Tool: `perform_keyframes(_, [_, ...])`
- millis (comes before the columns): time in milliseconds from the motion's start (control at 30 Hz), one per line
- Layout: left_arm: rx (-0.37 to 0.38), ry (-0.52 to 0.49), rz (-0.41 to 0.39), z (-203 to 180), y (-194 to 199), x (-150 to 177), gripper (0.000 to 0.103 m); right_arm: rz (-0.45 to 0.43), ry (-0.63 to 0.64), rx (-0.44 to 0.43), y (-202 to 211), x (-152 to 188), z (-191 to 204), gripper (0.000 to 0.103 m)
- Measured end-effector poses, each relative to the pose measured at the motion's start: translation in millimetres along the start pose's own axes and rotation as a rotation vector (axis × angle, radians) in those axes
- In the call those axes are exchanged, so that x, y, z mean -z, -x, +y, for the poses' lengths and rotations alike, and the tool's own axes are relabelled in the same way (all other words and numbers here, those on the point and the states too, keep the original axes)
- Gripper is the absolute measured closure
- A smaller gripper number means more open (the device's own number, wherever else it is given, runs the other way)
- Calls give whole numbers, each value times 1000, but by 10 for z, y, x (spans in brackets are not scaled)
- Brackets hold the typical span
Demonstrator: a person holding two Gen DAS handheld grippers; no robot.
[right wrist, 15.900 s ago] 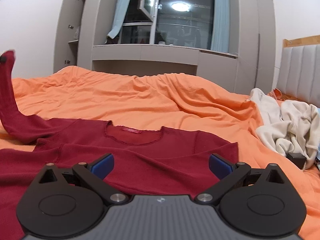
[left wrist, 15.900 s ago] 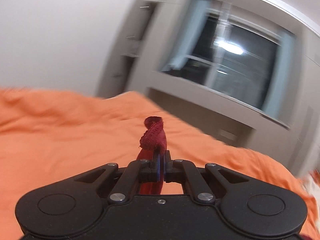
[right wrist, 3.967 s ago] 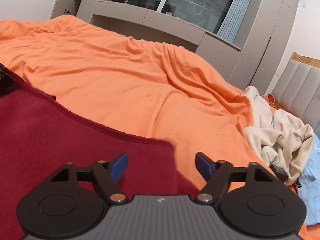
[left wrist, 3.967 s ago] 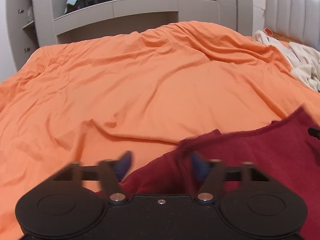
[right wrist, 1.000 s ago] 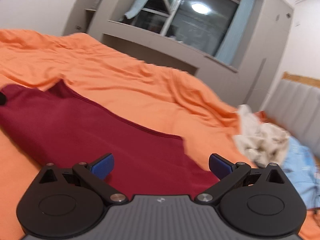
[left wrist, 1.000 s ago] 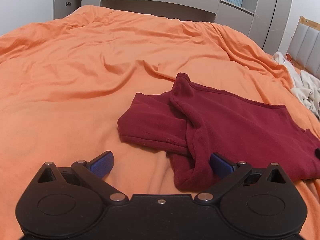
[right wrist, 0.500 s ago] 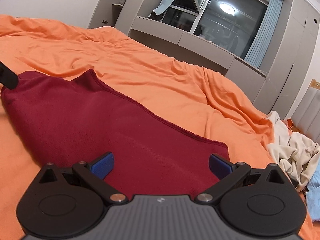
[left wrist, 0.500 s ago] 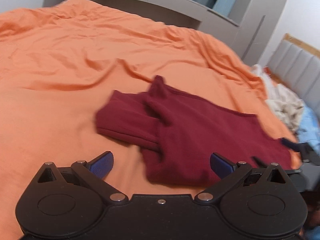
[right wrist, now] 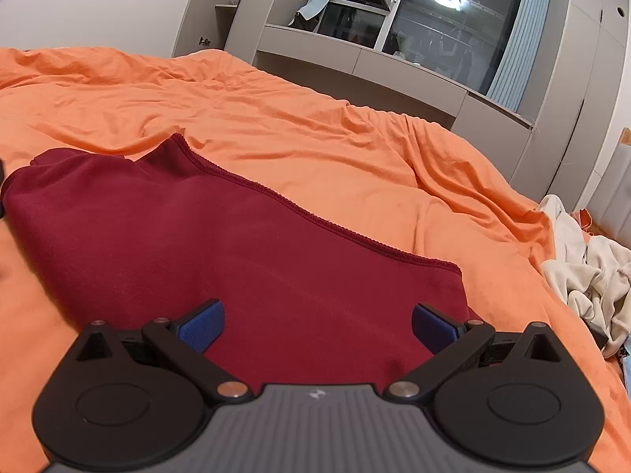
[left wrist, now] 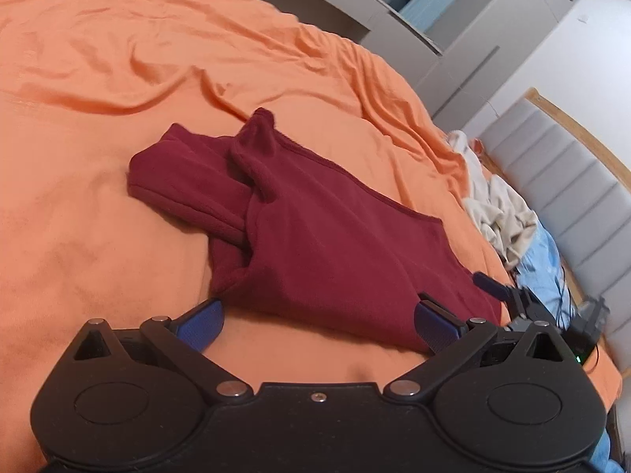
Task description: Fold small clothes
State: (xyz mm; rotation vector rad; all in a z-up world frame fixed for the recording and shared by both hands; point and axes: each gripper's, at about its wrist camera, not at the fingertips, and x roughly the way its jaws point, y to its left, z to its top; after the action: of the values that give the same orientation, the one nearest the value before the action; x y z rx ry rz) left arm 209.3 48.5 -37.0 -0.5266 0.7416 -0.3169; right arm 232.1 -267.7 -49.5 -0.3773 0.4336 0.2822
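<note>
Left claw (left wrist: pixel 317 325) and right claw (right wrist: pixel 317 325) both spread, empty, over the shirt's (left wrist: pixel 315 220) near edge. Shirt half-folded on bed (left wrist: pixel 98 98); bunched sleeve (left wrist: pixel 185 181) beyond may spill if I grab carelessly.

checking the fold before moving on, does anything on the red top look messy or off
Yes. At the left end of the red top, a sleeve sticks out sideways from under the folded body, and the corner above it is bunched into a peak, so that end is lumpy. The far hem runs straight. Both hand-held grippers are open, holding nothing.
</note>
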Motion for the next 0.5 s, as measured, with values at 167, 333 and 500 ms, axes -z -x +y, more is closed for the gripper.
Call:
perform_keyframes(167, [-61, 30, -45, -15, -119, -39, 1, 1, -4, 6, 4, 16, 11, 0])
perform_keyframes(333, [-106, 99, -101, -3, -191, -103, 6, 0, -5, 14, 23, 39, 18, 0])
perform_keyframes(500, [-133, 152, -136, 60, -257, -153, 18, 1, -2, 19, 20, 42, 23, 0])
